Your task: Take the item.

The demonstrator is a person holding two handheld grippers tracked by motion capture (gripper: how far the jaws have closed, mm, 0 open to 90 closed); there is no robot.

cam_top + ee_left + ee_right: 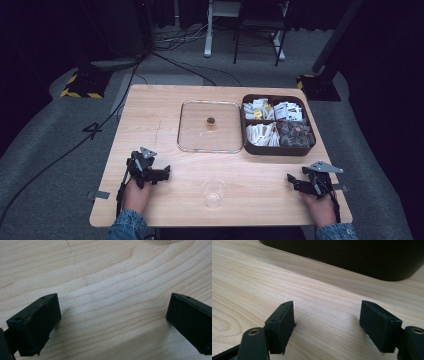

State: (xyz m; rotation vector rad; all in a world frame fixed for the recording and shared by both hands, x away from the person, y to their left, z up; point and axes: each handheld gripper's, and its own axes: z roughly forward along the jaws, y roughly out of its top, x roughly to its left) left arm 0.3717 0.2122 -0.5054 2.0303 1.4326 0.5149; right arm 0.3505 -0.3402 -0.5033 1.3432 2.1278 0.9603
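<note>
A clear plastic cup (pixel 214 192) stands upright near the table's front edge, between my two hands. Behind it lies a square glass lid (pixel 210 127) with a small brown knob (pixel 211 121), flat on the wood. To the lid's right sits a dark brown box (pixel 302 150) with compartments full of packets. My left gripper (pixel 166 173) rests on the table at the front left, open and empty, and in the left gripper view (pixel 113 315) only bare wood lies between its jaws. My right gripper (pixel 291 181) rests at the front right, open and empty (pixel 327 317), pointing toward the box wall (pixel 352 255).
The wooden table (pixel 165 100) stands on grey carpet. Cables, a yellow-and-black striped base (pixel 80 86) and white desk legs (pixel 209 35) lie beyond the far edge. Grey tape strips (pixel 102 195) mark the front corners.
</note>
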